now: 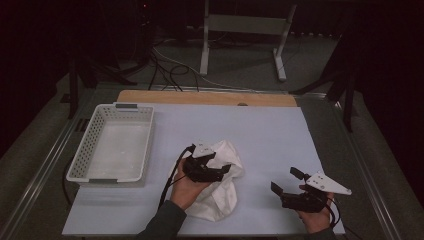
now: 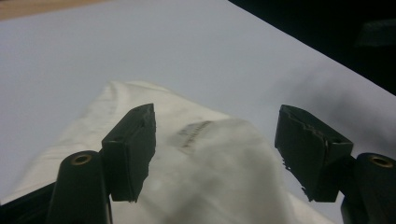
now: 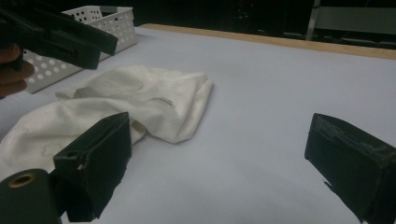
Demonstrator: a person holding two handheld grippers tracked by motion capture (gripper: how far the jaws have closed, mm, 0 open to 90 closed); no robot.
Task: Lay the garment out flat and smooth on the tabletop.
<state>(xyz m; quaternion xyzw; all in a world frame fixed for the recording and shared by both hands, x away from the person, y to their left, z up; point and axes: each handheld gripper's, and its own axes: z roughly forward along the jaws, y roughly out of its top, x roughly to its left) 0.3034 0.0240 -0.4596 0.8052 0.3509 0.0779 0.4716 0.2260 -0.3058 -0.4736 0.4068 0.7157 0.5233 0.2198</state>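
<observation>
A crumpled white cloth (image 1: 222, 175) lies near the middle of the desk (image 1: 260, 130), toward its near edge. It is soft, matte fabric, bunched into loose folds with a rounded lobe at the far end and a longer tail running back toward the person; in the right gripper view a seam and a short dark mark show on its upper fold (image 3: 154, 100).

The left tool (image 1: 212, 167) hovers right over the cloth's far half, its two blunt black jaws spread wide. In the left gripper view the jaws stand apart with the fabric (image 2: 210, 172) rising between them; whether the pads touch it I cannot tell, and nothing is clamped. A grey three-cornered plate sits on top of this tool.

The right tool (image 1: 286, 182) is to the right of the cloth, well apart from it, over bare desk near the front edge. Its blocky jaws are also wide open and hold nothing.

The desk top is a smooth, pale sheet with a wooden strip (image 1: 205, 97) along the far edge. At the far left stands a white plastic basket (image 1: 89, 145), rectangular, with perforated walls.
</observation>
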